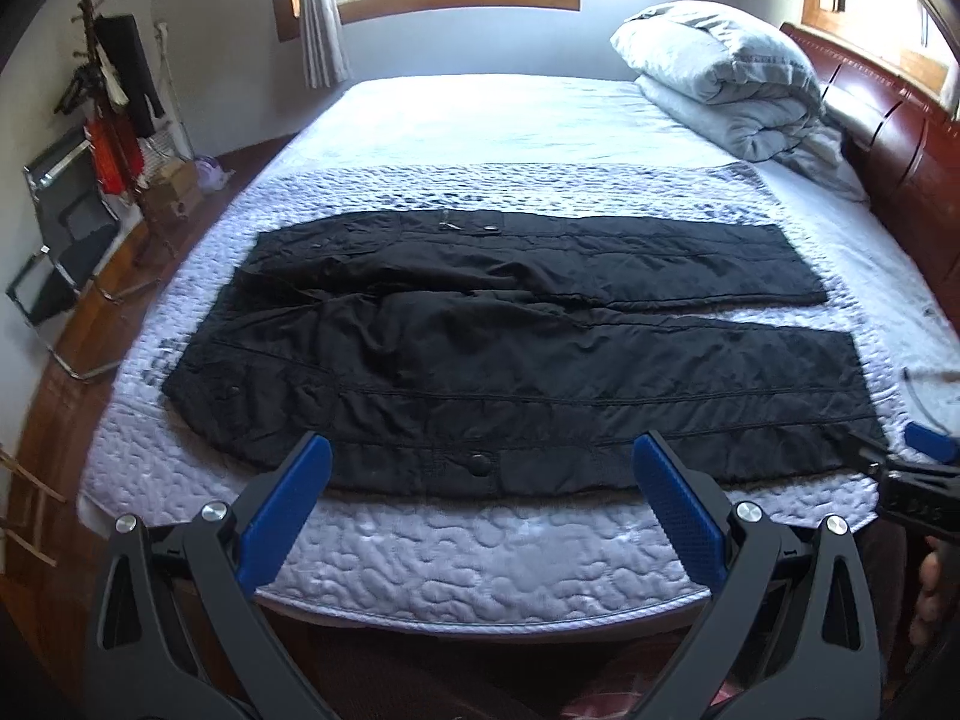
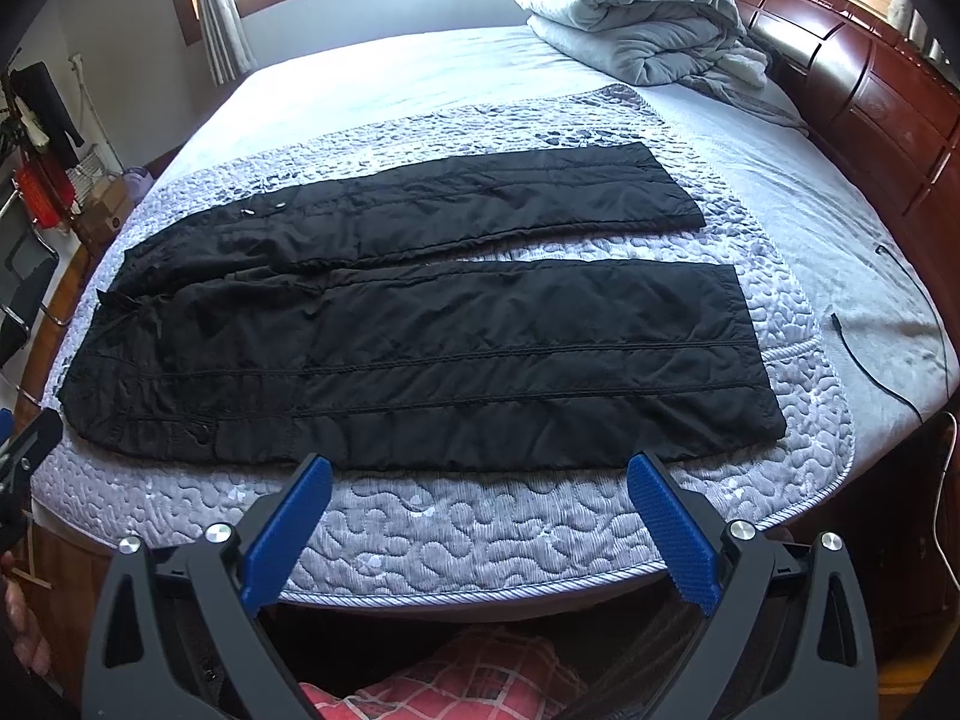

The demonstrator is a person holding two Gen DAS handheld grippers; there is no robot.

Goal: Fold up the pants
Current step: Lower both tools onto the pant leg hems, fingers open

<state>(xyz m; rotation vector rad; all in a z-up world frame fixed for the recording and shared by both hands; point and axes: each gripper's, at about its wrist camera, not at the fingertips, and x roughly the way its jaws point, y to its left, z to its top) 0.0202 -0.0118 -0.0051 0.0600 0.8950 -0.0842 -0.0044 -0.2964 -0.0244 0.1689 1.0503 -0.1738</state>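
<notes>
Lying flat across the middle of both frames, the black quilted fabric pants sit spread on a lavender pebble-stitched bed cover, waistband at frame left, cuffs at frame right, both legs side by side with a thin gap between them. Long axis runs left-right across each view, crosswise to the gripper fingers. Left gripper hovers just short of the near leg's edge, jaws spread wide, holding nothing; a round snap button sits between its blue ribbed pads. Right gripper likewise hangs wide open and empty, near the same edge but further toward the cuffs. So left is nearer the waist, right nearer the cuff end. Fold not started, by my read; likely the near leg edge gets pinched and carried over the far leg. Fabric looks padded, matte, lightly creased, with stitched seams along the leg. Rolled grey duvet sits upper right, well apart, by a red-brown wooden headboard.
</notes>
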